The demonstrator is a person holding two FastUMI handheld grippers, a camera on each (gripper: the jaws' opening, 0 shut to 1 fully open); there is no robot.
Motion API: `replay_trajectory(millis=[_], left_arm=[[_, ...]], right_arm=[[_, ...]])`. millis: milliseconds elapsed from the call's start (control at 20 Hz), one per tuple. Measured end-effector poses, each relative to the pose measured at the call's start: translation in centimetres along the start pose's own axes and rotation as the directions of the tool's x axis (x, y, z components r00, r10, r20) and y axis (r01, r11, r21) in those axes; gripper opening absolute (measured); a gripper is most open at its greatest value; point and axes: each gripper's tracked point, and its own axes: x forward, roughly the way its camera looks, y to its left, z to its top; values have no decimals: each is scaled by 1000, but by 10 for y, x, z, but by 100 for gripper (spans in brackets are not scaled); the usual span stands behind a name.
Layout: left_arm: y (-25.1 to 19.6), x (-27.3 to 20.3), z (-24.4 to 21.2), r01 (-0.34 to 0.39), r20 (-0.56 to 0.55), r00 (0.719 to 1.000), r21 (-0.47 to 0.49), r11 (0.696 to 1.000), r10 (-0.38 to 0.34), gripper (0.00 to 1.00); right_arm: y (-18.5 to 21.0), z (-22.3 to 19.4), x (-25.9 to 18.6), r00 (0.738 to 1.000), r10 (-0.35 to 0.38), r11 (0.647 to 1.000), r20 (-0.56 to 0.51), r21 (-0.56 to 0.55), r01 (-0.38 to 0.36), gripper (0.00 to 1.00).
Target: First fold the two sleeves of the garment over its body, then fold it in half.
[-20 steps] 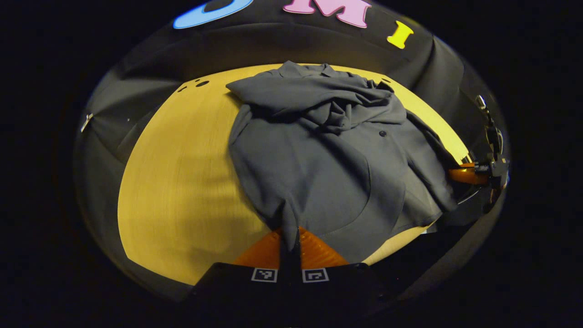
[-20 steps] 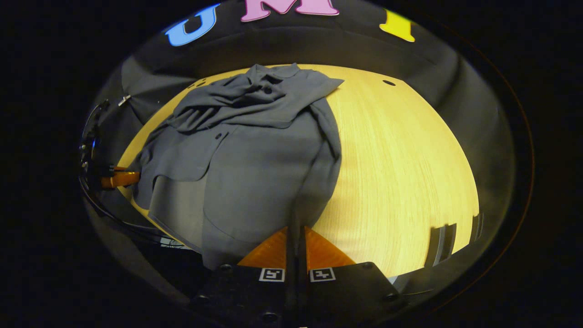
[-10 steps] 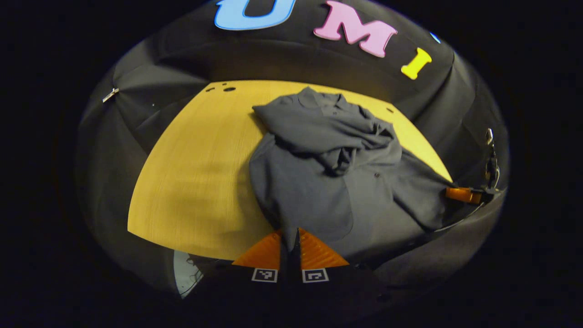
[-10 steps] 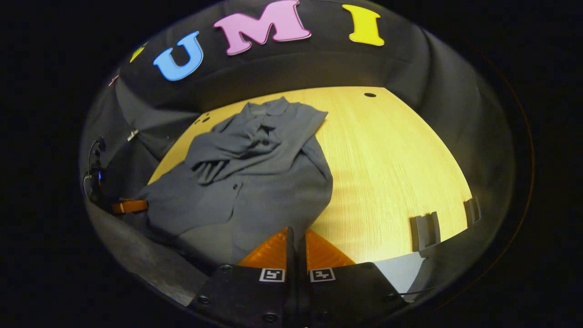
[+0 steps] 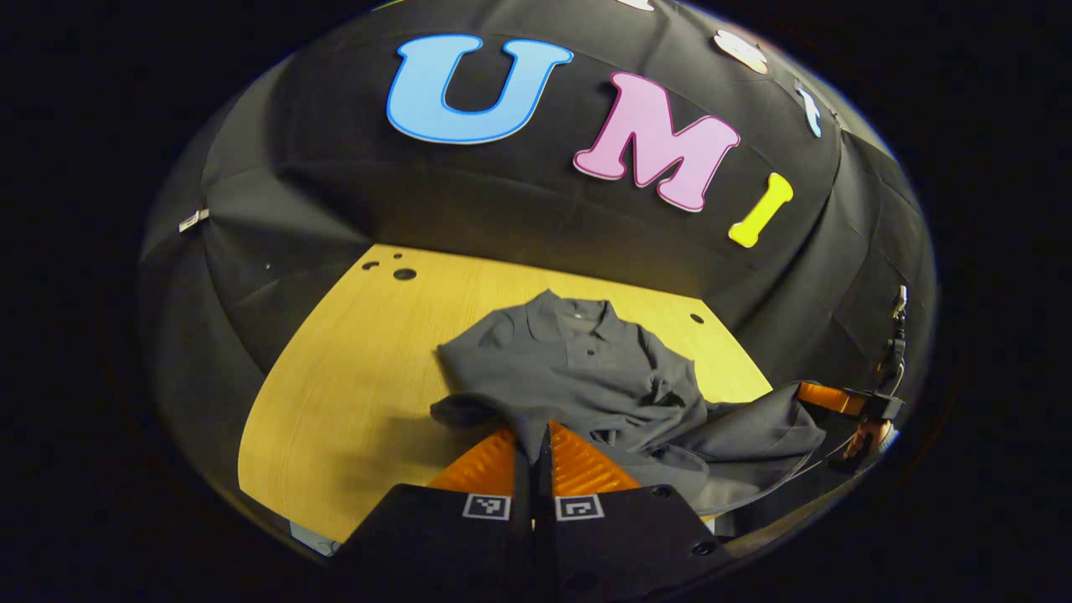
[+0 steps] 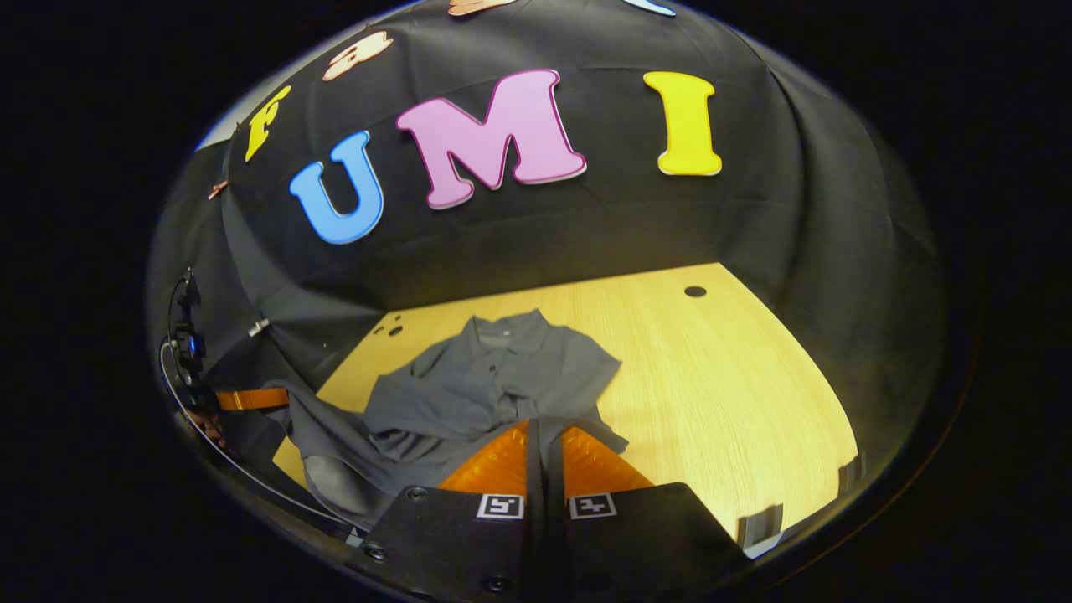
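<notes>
Your left gripper and right gripper each have their 2 fingers closed tight on a pinch of the shirt hem, 1 at each lower corner. The shirt lies on the table, collar toward the far wall, its lower half lifted between your grippers. The sleeves look bunched over the chest, not laid neatly, so judge the fold rough.

The cloth is light, soft and limp — it sags wherever you don't hold it, and a thin pinch could slip. Take hold at the corners, across the seam, and keep both ends level — slack lets the middle droop.
</notes>
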Motion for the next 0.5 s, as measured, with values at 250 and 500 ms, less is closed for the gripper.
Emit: replay_trajectory(millis=[250, 500], left_arm=[[4, 48, 51, -16, 76, 997, 21, 1000, 15, 5], [27, 105, 88, -68, 104, 993, 48, 997, 63, 5]], right_arm=[[-5, 40, 48, 998, -12, 1000, 67, -4, 13, 5], [-33, 63, 108, 994, -70, 998, 84, 1, 70, 5]])
